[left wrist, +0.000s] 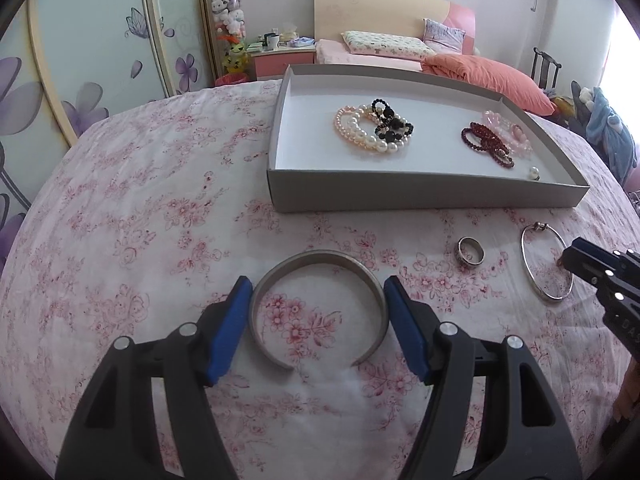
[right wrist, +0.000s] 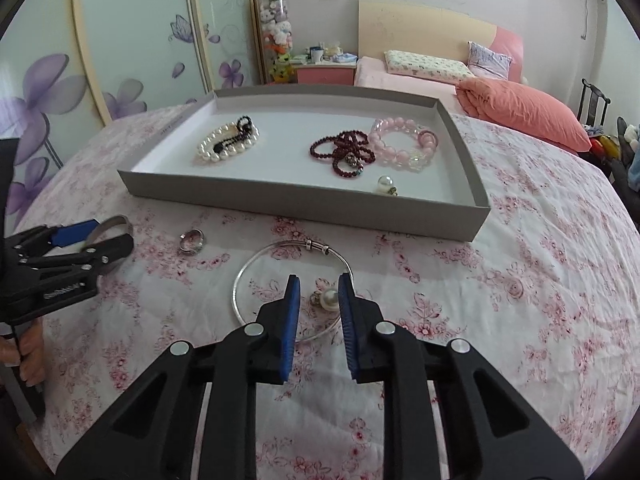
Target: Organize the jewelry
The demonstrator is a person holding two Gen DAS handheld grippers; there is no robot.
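A grey tray [left wrist: 420, 196] [right wrist: 304, 204] on the floral cloth holds pearl and black bead bracelets [left wrist: 372, 128] [right wrist: 226, 144], a dark red bead strand [left wrist: 486, 144] [right wrist: 342, 154], pink beads [right wrist: 404, 144] and a pearl earring [right wrist: 385, 184]. My left gripper [left wrist: 318, 292] is open, its pads on either side of a silver cuff bangle [left wrist: 318, 258] lying on the cloth. My right gripper [right wrist: 319, 286] is open over a thin silver bangle [right wrist: 256, 264], with a pearl earring [right wrist: 329, 299] between its fingertips. A silver ring [left wrist: 471, 255] [right wrist: 192, 240] lies between the bangles.
The table is round, and its cloth [left wrist: 160, 200] drops off at the edges. Behind it stand a bed [left wrist: 440, 60] with an orange quilt, a pink nightstand [left wrist: 282, 60] and a flowered wardrobe [left wrist: 80, 60]. The left gripper shows at the left of the right wrist view [right wrist: 100, 240].
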